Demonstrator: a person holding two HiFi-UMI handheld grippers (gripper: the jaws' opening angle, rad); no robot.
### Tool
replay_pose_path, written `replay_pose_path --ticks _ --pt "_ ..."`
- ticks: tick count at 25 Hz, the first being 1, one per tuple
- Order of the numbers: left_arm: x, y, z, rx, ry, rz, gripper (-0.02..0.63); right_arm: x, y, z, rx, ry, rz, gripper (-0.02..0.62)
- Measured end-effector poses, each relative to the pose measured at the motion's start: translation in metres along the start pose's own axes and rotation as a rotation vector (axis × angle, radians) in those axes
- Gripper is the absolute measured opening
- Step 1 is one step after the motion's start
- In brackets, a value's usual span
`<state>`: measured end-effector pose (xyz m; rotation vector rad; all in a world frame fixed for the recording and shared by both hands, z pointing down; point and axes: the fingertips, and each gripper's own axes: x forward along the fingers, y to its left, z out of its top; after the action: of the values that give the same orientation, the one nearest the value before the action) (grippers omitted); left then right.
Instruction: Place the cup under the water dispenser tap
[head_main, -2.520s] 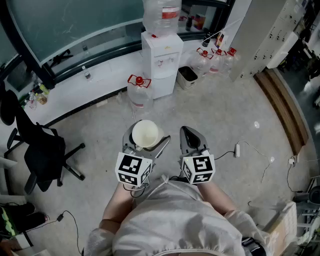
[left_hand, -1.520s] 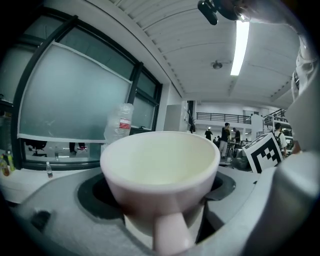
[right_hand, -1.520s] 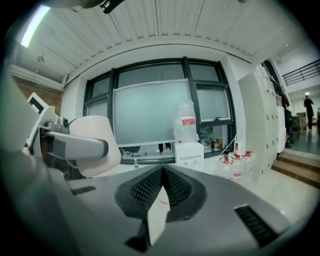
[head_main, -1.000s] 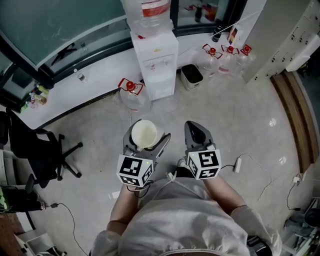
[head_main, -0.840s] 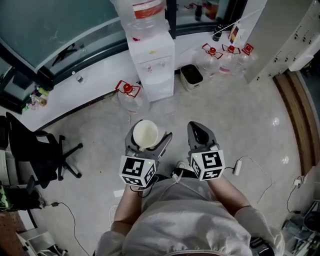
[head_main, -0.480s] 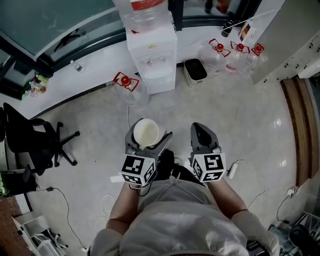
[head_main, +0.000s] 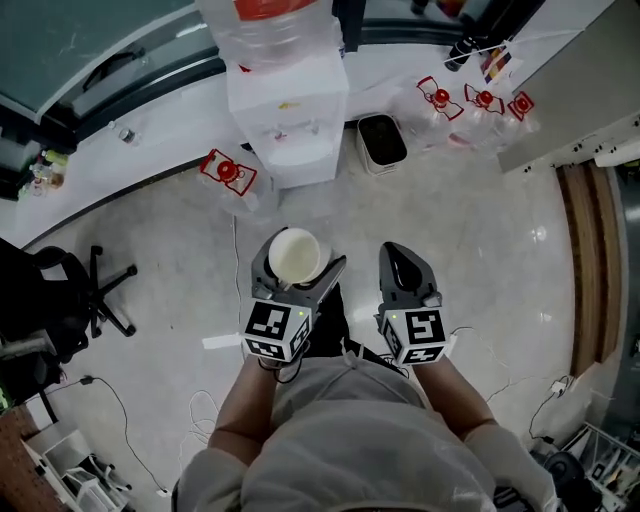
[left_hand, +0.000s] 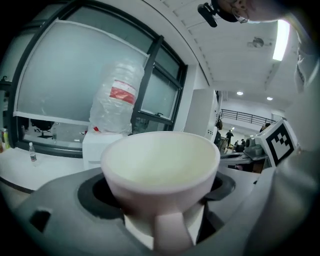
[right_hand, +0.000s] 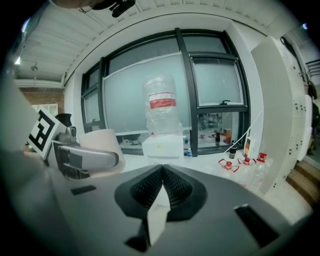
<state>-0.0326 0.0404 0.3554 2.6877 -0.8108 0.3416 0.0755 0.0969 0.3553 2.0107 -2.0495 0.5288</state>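
Our left gripper (head_main: 299, 263) clasps a round cream cup (head_main: 292, 253), mouth up. Our right gripper (head_main: 398, 256), jaws together, sits beside it; the white box-shaped water dispenser (head_main: 286, 118) stands ahead, well apart.

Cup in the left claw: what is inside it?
Nothing shows inside the cup: the head view looks down on a bare, pale interior. In the left gripper view, its near wall covers the bottom.
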Motion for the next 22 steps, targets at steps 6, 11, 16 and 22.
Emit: replay_pose_path --ticks 6,11,16,22 --pt "0.074 0.045 0.008 0.003 0.035 -0.004 0.471 0.082 -0.036 0.019 -0.031 0.051 0.003 0.026" --pt "0.113 0.074 -0.004 0.025 0.068 0.023 0.471 0.132 -0.055 0.017 -0.039 0.090 0.020 0.026" --pt "0.144 0.092 -0.026 0.036 0.054 0.053 0.471 0.169 -0.066 0.009 -0.023 0.116 0.035 0.026" --pt "0.169 0.107 -0.072 0.048 0.059 0.146 0.471 0.209 -0.071 -0.037 0.001 0.173 0.125 0.026"
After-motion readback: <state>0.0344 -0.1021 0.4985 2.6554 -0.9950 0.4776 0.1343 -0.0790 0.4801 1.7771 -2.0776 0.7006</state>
